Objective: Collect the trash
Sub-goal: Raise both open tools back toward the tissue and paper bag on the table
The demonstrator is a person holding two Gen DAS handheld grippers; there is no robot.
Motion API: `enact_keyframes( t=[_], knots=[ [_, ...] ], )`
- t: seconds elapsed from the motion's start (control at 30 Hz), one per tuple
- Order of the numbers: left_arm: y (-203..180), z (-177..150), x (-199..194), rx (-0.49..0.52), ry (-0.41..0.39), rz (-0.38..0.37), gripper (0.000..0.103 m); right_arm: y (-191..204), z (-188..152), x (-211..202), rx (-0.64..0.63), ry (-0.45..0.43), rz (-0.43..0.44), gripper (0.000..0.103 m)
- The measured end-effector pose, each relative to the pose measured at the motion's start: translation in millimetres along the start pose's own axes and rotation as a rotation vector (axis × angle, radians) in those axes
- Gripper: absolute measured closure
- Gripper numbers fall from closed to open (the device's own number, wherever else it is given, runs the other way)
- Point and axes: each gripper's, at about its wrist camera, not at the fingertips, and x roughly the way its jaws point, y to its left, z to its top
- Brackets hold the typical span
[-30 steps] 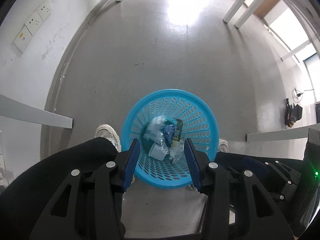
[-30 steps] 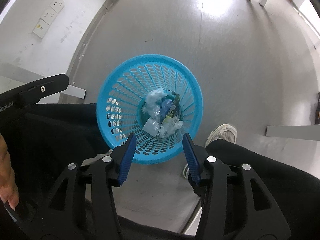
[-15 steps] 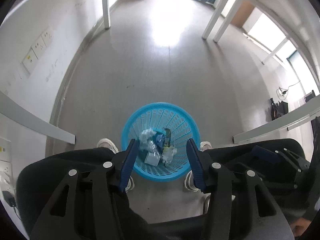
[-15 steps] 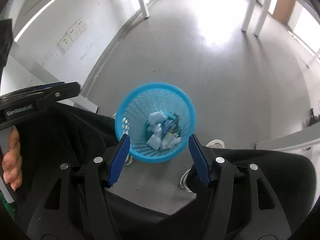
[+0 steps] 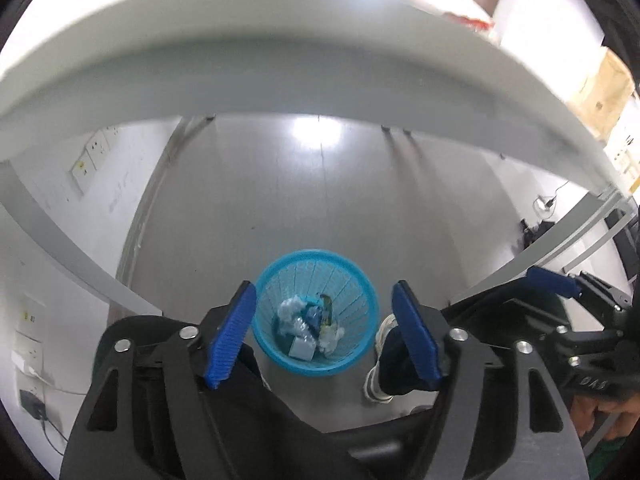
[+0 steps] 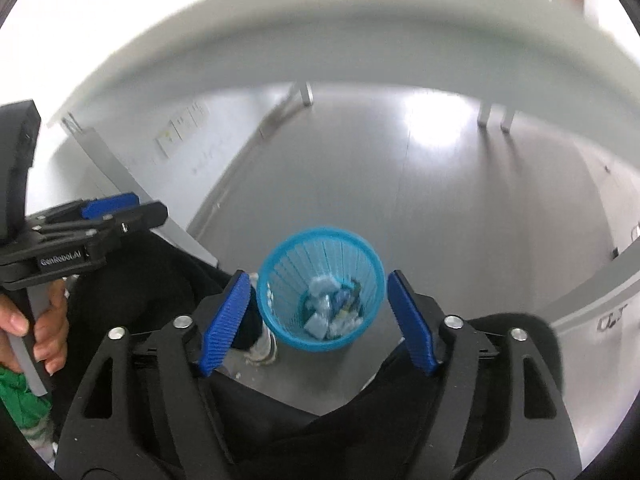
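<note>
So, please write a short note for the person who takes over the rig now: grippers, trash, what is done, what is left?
Left gripper: jaws opening, nothing between them.
Right gripper: jaws opening, nothing between them.
Blue basket stands on the grey floor below both grippers, between the person's shoes. Crumpled wrappers lie at its bottom.
Done: that trash is in the basket.
Left: a white table edge crosses above; whether more trash lies on the table cannot be told, so look there next.

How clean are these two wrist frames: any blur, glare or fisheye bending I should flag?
Left wrist: the table edge bows into a smeared arc, glare blows out the floor, and the blue basket stays fairly sharp. Right wrist: the table edge is more streaked, the basket is softened, and bright patches sit on the floor.
</note>
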Motion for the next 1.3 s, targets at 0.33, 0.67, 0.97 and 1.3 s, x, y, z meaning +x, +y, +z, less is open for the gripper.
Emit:
enact_keyframes(
  t=[0.33, 0.67, 0.97, 1.3],
  knots=[
    [-17.0, 15.0, -63.6, 0.052, -0.164, -0.003, 0.025, -7.3, 26.3, -79.4, 0.022, -0.202, -0.027, 0.028],
    [-30.0, 45.7, -101.8, 0.086, -0.3, -0.009, 0.007, -4.6, 56.2, -130.1, -0.002, -0.327, -0.012, 0.016],
    [-32.7, 84.6, -106.7, 0.095, -0.345, -0.025, 0.006, -13.6, 94.9, -133.3, -0.007, -0.367, -0.037, 0.009],
    [-25.4, 135.6, -90.7, 0.096, -0.339, -0.001, 0.006, -48.0, 147.6, -121.0, 0.031, -0.357, -0.044, 0.009]
  ],
)
